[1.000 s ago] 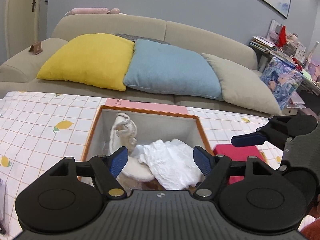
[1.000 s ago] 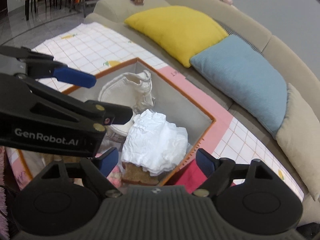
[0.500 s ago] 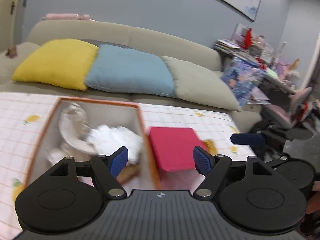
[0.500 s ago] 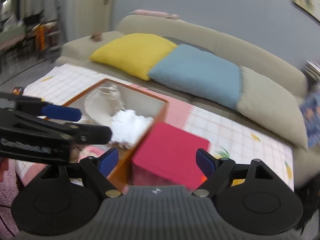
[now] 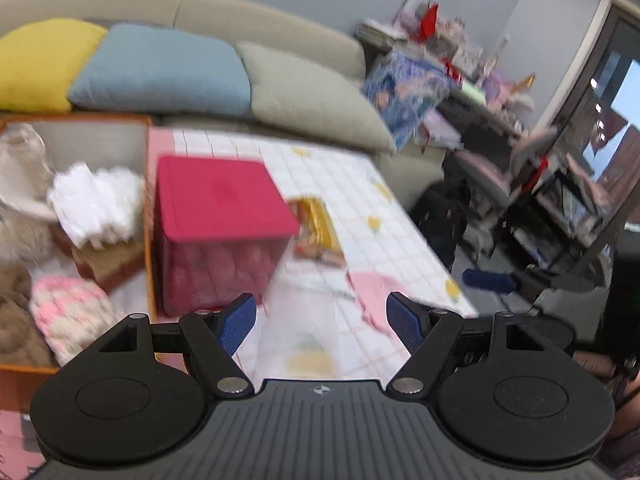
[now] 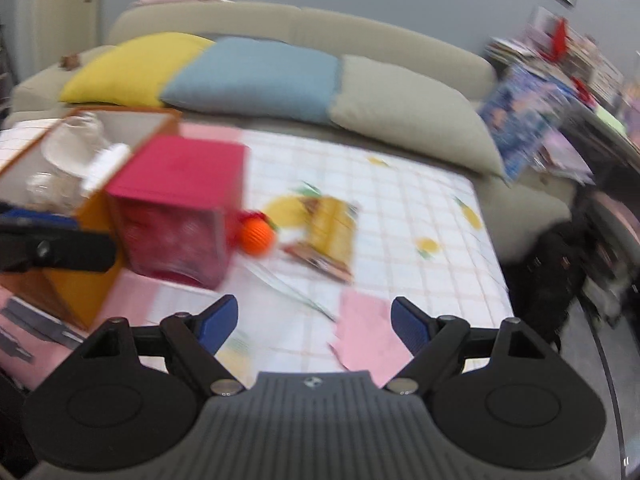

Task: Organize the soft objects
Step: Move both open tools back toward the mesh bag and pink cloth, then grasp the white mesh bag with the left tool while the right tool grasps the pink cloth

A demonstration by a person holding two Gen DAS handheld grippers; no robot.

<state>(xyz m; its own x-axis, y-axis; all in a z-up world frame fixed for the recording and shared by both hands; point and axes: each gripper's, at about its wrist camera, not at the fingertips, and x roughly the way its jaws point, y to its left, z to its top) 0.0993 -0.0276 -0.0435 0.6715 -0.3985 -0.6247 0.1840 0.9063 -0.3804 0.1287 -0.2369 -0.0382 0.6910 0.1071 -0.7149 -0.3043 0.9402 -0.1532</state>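
Search step: left gripper (image 5: 321, 317) and right gripper (image 6: 314, 323) are hanging spread wide, gripping nothing. Pink cloth (image 6: 366, 336) is lying on the tablecloth (image 6: 420, 200), near the right gripper. Orange box (image 5: 146, 184) is already holding soft things. Next move likely calls for descending onto that cloth.

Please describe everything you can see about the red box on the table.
The red box is a cube with an opaque crimson lid on top and see-through reddish walls, apparently plastic; its contents are too blurred to name. It stands upright and closed on the checked tablecloth, close beside the orange-rimmed bin. In the right wrist view an orange ball lies at its side. Neither gripper touches it.
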